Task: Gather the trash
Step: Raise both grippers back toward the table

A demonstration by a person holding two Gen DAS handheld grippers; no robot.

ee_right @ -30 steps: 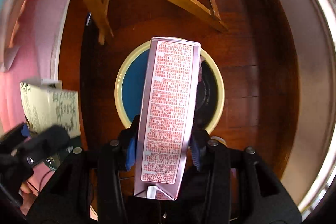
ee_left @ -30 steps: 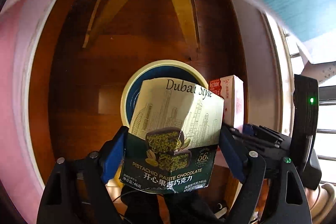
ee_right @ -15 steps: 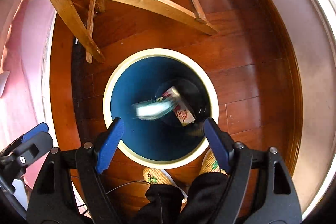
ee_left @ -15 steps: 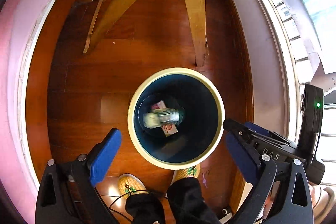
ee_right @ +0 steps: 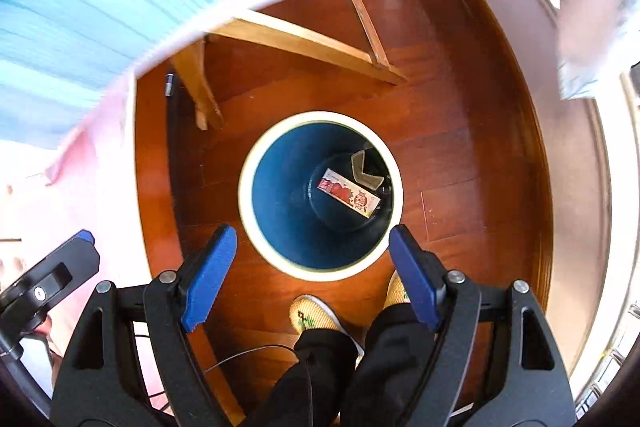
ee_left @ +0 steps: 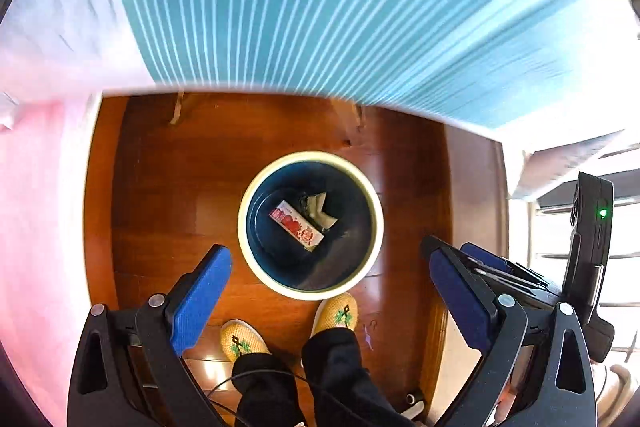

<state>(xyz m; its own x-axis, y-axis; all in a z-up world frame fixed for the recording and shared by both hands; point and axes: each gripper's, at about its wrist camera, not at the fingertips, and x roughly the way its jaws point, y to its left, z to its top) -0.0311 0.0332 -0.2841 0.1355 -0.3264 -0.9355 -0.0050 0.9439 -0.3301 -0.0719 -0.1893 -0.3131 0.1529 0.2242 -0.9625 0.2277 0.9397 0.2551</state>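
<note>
While both claws point down at the floor, each one is wide open with nothing between its blue pads: the left claw (ee_left: 326,277) has its pads far apart, and so does the right claw (ee_right: 312,253). Right under them stand a person's black trouser legs (ee_left: 332,367) and two yellow woven slippers (ee_left: 242,341), with a thin black cable (ee_right: 248,353) running across the legs. The toes of the slippers come up just beside a round trash bin (ee_left: 246,227) that has a cream rim and a dark blue inside, and it stands upright on the brown wooden floor (ee_left: 168,187). At the bottom of the bin lies a long pink and red box (ee_left: 297,225), flat on its side. Touching it, a little farther back, lies a bent pale and dark green wrapper box (ee_left: 318,209). Past the bin, slanted wooden legs (ee_right: 304,41) go up from the floor. Over them hangs a blue cloth with thin white stripes (ee_left: 340,7), blurry and bright. Pink fabric (ee_left: 40,207) fills the left side.
</note>
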